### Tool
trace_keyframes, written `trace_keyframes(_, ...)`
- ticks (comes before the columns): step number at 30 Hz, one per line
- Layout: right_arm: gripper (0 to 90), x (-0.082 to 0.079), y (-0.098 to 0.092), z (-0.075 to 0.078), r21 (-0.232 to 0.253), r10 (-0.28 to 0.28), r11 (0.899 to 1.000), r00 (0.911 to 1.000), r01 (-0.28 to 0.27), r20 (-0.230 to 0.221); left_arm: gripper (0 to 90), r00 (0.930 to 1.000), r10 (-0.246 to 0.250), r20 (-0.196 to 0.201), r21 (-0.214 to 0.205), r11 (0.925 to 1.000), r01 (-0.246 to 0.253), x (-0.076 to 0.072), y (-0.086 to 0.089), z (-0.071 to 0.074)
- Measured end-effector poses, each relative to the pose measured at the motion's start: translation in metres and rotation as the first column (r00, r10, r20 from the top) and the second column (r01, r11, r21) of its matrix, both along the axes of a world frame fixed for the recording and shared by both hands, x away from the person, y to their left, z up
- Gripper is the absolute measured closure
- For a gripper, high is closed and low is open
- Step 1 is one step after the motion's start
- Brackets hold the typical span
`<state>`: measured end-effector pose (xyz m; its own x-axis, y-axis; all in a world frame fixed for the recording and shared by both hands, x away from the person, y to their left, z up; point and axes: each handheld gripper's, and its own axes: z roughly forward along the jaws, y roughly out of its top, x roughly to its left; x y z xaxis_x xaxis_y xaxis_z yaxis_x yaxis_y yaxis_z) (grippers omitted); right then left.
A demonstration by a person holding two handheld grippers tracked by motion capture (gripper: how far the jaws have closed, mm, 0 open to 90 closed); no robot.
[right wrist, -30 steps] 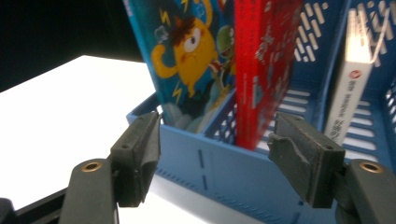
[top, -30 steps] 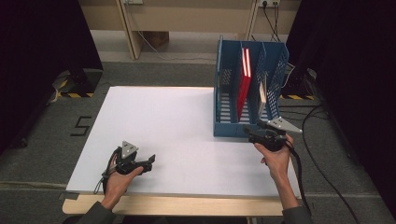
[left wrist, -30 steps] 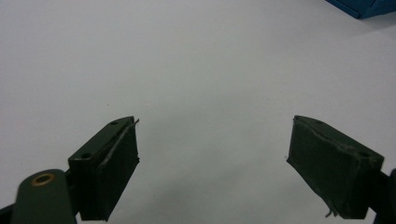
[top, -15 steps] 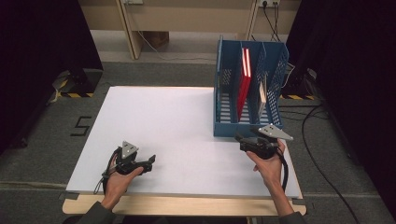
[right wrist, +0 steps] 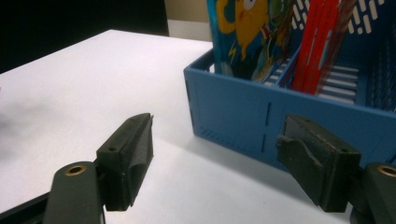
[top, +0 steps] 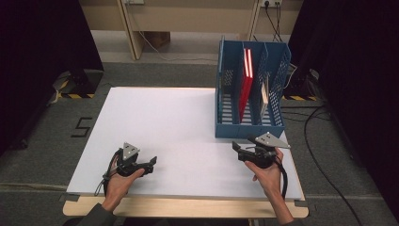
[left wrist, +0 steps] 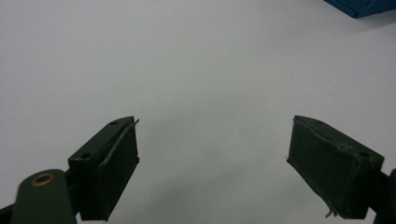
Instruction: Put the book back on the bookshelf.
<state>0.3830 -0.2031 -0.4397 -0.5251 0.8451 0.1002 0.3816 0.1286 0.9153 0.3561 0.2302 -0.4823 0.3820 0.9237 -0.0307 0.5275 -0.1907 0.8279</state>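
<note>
A blue file rack [top: 249, 129] stands at the back right of the white table [top: 164, 122]. A red book [top: 245, 84] stands upright in it, with a thinner pale book [top: 265, 94] in the slot to its right. My right gripper [top: 237, 150] lies low in front of the rack, pointing left. In the right gripper view the rack's wall [right wrist: 233, 112], a cartoon-covered book [right wrist: 243, 32] and the red book [right wrist: 317, 51] rise behind my right gripper [right wrist: 217, 140]. Its jaws have just been opening and hold nothing. My left gripper [top: 150, 165] rests open near the front left; between its tips [left wrist: 214, 140] is bare table.
Cables [top: 324, 141] trail over the grey floor to the right of the table. A black and yellow block [top: 70, 87] sits on the floor at the far left. Wooden furniture legs [top: 129, 28] stand behind the table. The table's front edge [top: 188, 207] runs just past both hands.
My right hand has moved left and toward the person, from the rack's front right corner to in front of its front wall. The left hand has stayed put.
</note>
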Motion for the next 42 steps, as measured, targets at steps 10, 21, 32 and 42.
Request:
trace_keyframes(10, 19.4, -0.011, 0.000, -0.014, 0.004, 0.021, 1.000, 0.9994, -0.021, -0.029, 15.3, 1.0000, -0.007, -0.002, 0.004, 1.0000, 0.007, 0.000, -0.001, 0.000)
trace_keyframes(21, 18.0, -0.016, 0.006, -0.033, -0.027, 0.052, 0.998, 0.9950, -0.054, -0.086, 15.3, 0.9999, -0.012, -0.011, 0.003, 0.9999, 0.012, -0.001, -0.001, 0.000)
trace_keyframes(32, 16.8, -0.028, 0.009, -0.040, -0.060, 0.087, 0.994, 0.9865, -0.096, -0.139, 15.4, 0.9996, -0.023, -0.014, 0.009, 0.9997, 0.023, -0.001, -0.002, -0.001)
trace_keyframes(42, 16.9, -0.046, 0.010, -0.048, -0.084, 0.117, 0.987, 0.9777, -0.133, -0.174, 15.3, 0.9996, -0.024, -0.014, 0.009, 0.9997, 0.024, -0.001, -0.003, -0.001)
